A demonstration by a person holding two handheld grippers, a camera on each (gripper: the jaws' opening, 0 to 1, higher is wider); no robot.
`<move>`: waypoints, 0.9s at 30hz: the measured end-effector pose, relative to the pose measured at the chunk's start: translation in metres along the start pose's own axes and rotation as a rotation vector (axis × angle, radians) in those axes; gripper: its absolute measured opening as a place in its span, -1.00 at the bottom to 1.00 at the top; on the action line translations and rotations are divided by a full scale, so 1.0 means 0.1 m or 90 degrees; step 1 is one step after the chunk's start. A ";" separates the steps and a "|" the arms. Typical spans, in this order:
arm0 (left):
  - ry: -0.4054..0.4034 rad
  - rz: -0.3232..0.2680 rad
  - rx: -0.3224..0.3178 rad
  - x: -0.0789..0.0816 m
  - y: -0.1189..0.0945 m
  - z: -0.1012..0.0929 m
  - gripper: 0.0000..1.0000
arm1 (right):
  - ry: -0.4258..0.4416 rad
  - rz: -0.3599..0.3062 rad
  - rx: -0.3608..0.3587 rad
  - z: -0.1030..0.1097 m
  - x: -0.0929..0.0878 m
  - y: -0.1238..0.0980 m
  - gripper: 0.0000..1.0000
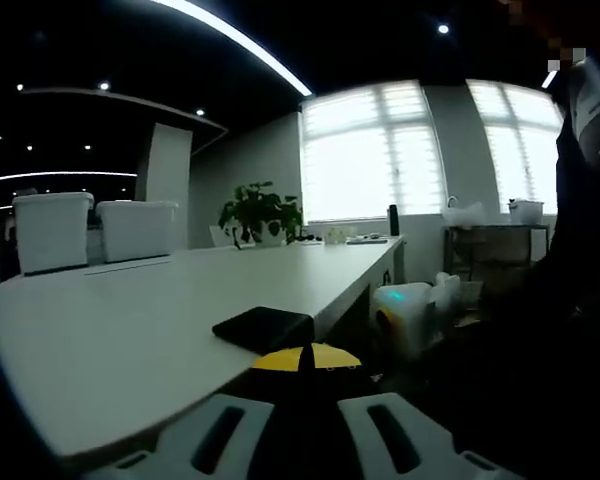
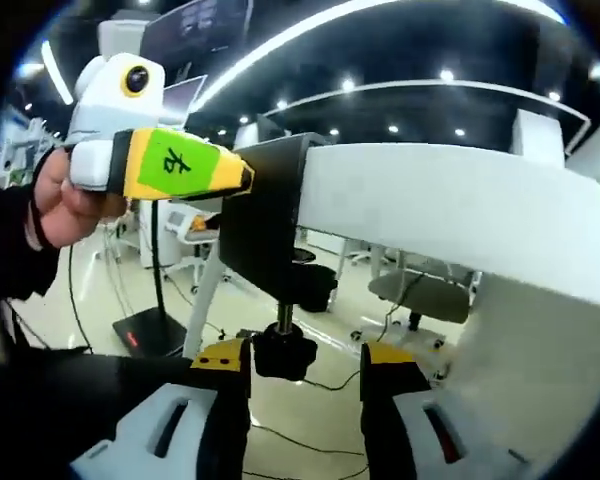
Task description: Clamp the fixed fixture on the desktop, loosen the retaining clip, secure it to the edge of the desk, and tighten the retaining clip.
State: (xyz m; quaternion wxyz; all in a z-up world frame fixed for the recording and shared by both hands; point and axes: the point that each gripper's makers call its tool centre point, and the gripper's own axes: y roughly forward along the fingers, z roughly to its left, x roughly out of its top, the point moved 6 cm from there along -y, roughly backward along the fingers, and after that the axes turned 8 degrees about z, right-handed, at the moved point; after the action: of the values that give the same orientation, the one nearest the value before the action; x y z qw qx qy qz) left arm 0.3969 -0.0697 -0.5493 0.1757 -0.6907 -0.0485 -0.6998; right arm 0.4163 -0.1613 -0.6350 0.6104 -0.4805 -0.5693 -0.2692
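Observation:
A black clamp fixture (image 1: 265, 328) sits on the near edge of the white desk (image 1: 130, 330). My left gripper (image 1: 305, 360) has its yellow tips closed together on the fixture's near side. In the right gripper view, looking from below the desk edge (image 2: 460, 210), the fixture (image 2: 265, 225) hangs over the edge, and the left gripper (image 2: 170, 165) with a green label meets its upper part. A black screw knob (image 2: 283, 358) hangs under the fixture. My right gripper (image 2: 305, 365) stands open around this knob; its left jaw is close to the knob and its right jaw is apart.
Two white bins (image 1: 52, 230) and a potted plant (image 1: 260, 212) stand at the desk's far side. A white and yellow device (image 1: 405, 315) sits low beside the desk, and a person in dark clothing (image 1: 580, 250) is at the right. A stand base (image 2: 145, 330) and chair (image 2: 420, 295) are below.

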 end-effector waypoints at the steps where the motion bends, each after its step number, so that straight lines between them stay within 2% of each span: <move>1: -0.003 -0.003 0.000 0.00 -0.01 0.01 -0.96 | -0.004 -0.004 -0.025 -0.01 0.00 0.00 -0.01; 2: -0.005 -0.005 -0.001 -0.01 -0.01 0.02 -0.96 | -0.012 -0.009 -0.046 0.01 0.01 0.00 0.08; 3: -0.007 -0.008 -0.003 -0.01 -0.01 0.03 -0.96 | 0.006 0.003 -0.069 0.04 -0.01 0.01 0.12; 4: -0.010 -0.010 -0.004 -0.01 -0.01 0.03 -0.96 | 0.035 0.005 -0.084 0.03 -0.02 0.04 0.08; 6: -0.013 -0.013 -0.005 -0.01 -0.01 0.04 -0.96 | 0.050 0.002 -0.110 0.06 0.00 0.06 -0.05; 7: -0.014 -0.014 -0.006 -0.01 -0.01 0.04 -0.96 | 0.065 0.007 -0.117 0.08 0.00 0.08 -0.20; 12: -0.017 -0.019 -0.010 -0.02 -0.02 0.05 -0.96 | 0.065 -0.008 -0.134 0.18 0.09 0.12 -0.51; 13: -0.015 -0.019 -0.010 -0.02 -0.02 0.04 -0.96 | 0.049 -0.006 -0.133 0.19 0.10 0.14 -0.51; 15: -0.018 -0.020 -0.012 -0.02 -0.02 0.05 -0.96 | 0.063 -0.003 -0.136 0.17 0.09 0.13 -0.51; 18: -0.014 -0.024 -0.012 -0.01 -0.02 0.04 -0.96 | 0.066 -0.003 -0.130 0.17 0.09 0.12 -0.52; 21: -0.014 -0.028 -0.013 0.00 -0.03 0.05 -0.96 | 0.057 0.003 -0.103 0.17 0.10 0.11 -0.53; 26: -0.021 -0.032 -0.021 -0.01 -0.03 0.06 -0.96 | -0.027 -0.009 -0.005 0.13 0.10 0.09 -0.53; 27: -0.020 -0.031 -0.021 0.00 -0.03 0.06 -0.96 | -0.029 -0.007 0.013 0.11 0.10 0.09 -0.54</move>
State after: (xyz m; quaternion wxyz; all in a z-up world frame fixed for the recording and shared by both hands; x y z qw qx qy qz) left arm 0.4015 -0.0652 -0.5489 0.1466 -0.7032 -0.0566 -0.6935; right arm 0.4218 -0.1459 -0.6297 0.6008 -0.4767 -0.5885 -0.2558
